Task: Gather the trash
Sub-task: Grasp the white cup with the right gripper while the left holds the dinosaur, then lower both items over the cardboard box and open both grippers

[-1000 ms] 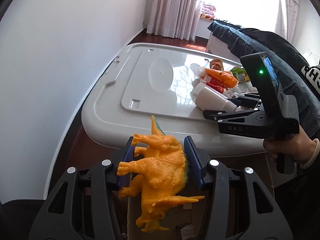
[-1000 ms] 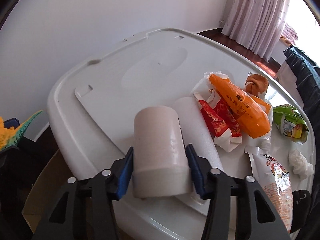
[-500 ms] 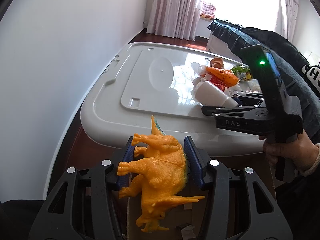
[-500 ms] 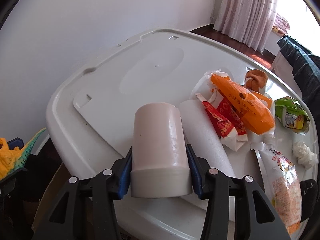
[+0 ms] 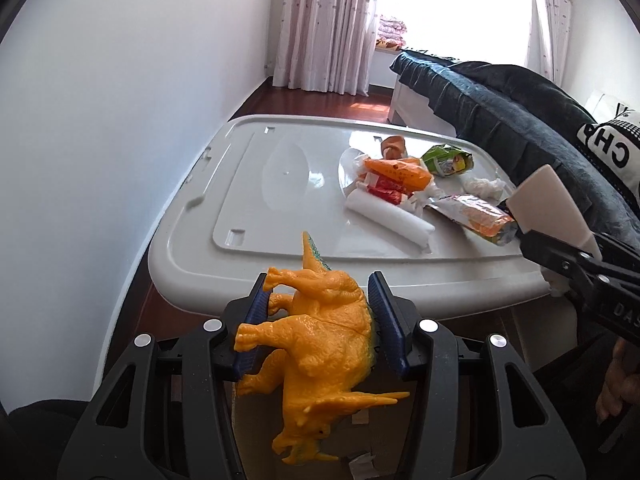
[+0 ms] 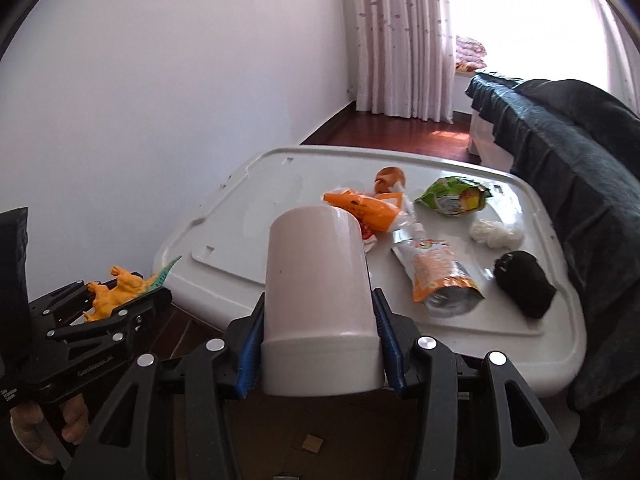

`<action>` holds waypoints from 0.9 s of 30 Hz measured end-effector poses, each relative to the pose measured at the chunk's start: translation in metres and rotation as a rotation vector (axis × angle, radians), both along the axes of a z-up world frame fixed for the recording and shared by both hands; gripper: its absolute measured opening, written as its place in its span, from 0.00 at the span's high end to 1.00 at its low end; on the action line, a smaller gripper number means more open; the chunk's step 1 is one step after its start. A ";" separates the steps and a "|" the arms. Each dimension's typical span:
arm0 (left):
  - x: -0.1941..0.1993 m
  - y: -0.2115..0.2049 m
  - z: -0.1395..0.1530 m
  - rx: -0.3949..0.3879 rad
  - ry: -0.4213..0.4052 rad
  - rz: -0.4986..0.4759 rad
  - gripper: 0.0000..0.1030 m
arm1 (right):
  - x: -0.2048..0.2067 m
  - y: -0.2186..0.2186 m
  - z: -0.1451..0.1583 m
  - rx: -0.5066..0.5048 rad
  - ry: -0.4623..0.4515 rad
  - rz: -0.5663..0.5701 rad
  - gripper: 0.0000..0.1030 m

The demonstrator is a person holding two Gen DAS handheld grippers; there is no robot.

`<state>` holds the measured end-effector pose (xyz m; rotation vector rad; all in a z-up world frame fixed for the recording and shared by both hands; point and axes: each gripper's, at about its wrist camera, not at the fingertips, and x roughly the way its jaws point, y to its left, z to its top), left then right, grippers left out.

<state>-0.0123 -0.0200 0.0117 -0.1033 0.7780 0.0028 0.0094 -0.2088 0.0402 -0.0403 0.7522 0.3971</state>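
Note:
My left gripper (image 5: 320, 292) is shut on an orange toy dinosaur (image 5: 320, 332), held in front of the near edge of a white plastic bin lid (image 5: 280, 200). My right gripper (image 6: 318, 312) is shut on a pale plastic cup (image 6: 316, 292), lifted off the lid and drawn back from it; the cup also shows at the right of the left wrist view (image 5: 548, 204). Trash lies on the lid: an orange wrapper (image 5: 400, 170), a white foam roll (image 5: 388, 220), a green snack bag (image 5: 448, 160), an orange pouch (image 6: 438, 276), crumpled tissue (image 6: 496, 234) and a black lump (image 6: 524, 284).
A brown cardboard box (image 6: 312, 436) lies open below both grippers. A bed with a dark blanket (image 6: 568, 152) stands along the right of the lid. A white wall (image 5: 120, 120) is on the left and curtains (image 6: 404, 40) at the back.
My right gripper has lifted the cup off the lid and pulled it back and to the right, away from the trash pile. My left gripper has kept holding the dinosaur.

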 end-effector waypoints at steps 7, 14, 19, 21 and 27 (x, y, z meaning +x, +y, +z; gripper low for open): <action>-0.023 -0.023 0.027 0.021 -0.017 -0.023 0.52 | -0.059 -0.033 0.020 0.029 -0.038 -0.097 0.53; -0.030 -0.040 0.014 0.041 0.029 -0.037 0.52 | -0.072 -0.039 -0.003 0.033 0.031 -0.113 0.53; -0.031 -0.037 -0.006 0.039 0.082 -0.025 0.52 | -0.070 -0.037 -0.020 0.028 0.072 -0.110 0.53; -0.032 -0.035 -0.012 0.041 0.096 -0.024 0.52 | -0.071 -0.037 -0.024 0.025 0.083 -0.108 0.53; -0.035 -0.036 -0.024 0.069 0.116 -0.007 0.45 | -0.065 -0.033 -0.042 0.002 0.161 -0.093 0.29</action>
